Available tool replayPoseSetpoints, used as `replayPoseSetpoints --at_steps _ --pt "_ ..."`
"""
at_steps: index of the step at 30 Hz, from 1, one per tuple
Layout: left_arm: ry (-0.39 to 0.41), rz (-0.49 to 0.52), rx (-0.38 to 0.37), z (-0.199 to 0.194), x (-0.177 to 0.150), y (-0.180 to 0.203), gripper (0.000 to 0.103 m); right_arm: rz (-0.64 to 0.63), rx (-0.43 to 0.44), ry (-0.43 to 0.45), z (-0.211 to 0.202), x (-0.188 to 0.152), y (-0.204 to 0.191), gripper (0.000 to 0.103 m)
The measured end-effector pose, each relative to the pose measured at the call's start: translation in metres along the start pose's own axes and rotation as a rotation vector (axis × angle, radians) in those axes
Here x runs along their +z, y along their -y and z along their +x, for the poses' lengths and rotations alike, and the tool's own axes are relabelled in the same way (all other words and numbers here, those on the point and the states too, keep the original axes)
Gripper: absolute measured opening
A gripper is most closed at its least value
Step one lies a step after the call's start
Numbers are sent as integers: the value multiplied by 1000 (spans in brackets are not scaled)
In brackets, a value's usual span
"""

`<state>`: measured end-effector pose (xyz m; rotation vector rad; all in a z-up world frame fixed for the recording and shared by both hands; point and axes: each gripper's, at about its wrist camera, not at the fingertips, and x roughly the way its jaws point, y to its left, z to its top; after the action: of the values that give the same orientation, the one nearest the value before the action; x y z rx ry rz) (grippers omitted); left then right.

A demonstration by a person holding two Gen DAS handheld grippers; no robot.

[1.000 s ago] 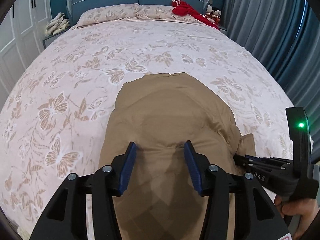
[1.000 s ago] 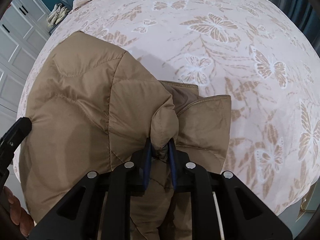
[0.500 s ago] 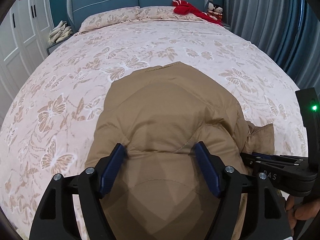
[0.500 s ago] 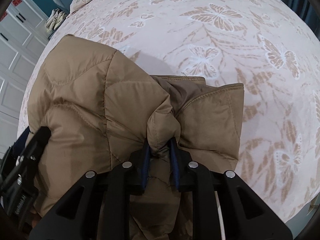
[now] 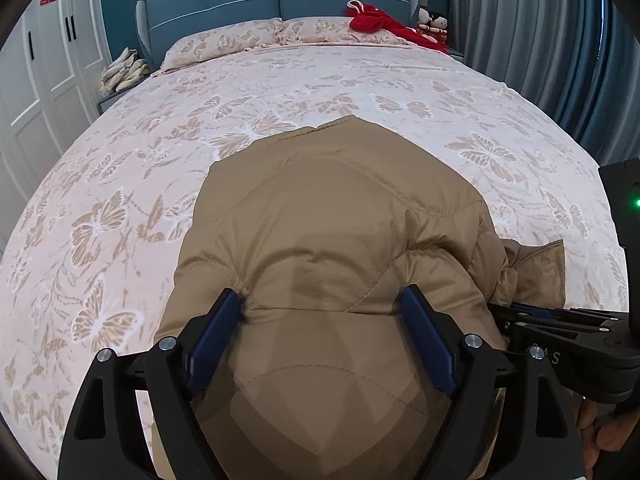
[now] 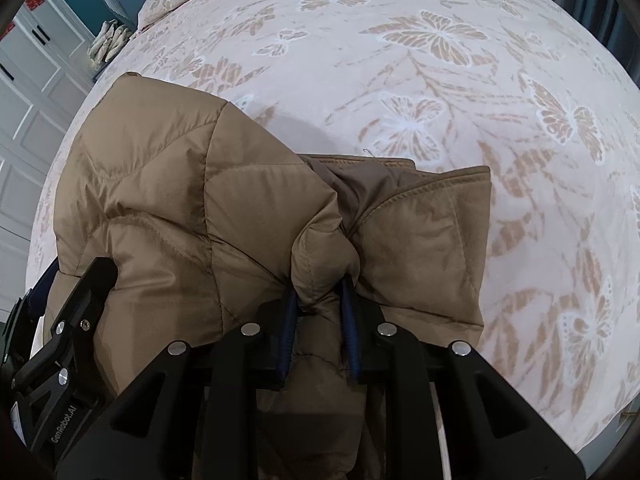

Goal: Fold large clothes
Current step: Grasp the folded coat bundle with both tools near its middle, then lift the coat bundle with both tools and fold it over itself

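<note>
On the left, our left gripper [image 5: 320,316] stands with its jaws spread wide over the tan quilted jacket [image 5: 332,232], the blue pads [image 5: 216,336] pressing its surface at either side and gripping nothing. The jacket lies bunched at the near edge of the bed [image 5: 120,184], partly folded over itself. We judge it light, puffy and soft, with a slick shell that will spring back and slide unless pinched at a seam or hem, so we would take it by a stitched edge, not the padded middle. To the right, our right gripper [image 6: 320,304] is narrowed tight on a gathered fold of the jacket [image 6: 324,264], next to a flatter flap with a stitched border. Beyond the garment the butterfly bedspread [image 6: 440,80] is wide and bare, good room for laying out; the near edge of the bed is close, so the jacket could slip off.
</note>
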<state>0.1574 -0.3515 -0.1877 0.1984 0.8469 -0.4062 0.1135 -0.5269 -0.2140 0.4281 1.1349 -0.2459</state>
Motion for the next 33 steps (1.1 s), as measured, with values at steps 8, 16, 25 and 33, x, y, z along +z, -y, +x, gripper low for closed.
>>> replayPoseSetpoints --at_steps 8,16,25,33 --pt "9 5 9 2 -2 2 82 11 9 14 1 0 2 20" --pt "-33 -45 -78 -13 2 -23 86 120 42 109 -77 -19 22 41" --pt "-152 -350 -196 -55 -31 -105 86 203 101 65 -99 -101 37 79" --pt "-220 -486 -297 -47 -59 -134 87 414 306 -15 -45 -119 50 94"
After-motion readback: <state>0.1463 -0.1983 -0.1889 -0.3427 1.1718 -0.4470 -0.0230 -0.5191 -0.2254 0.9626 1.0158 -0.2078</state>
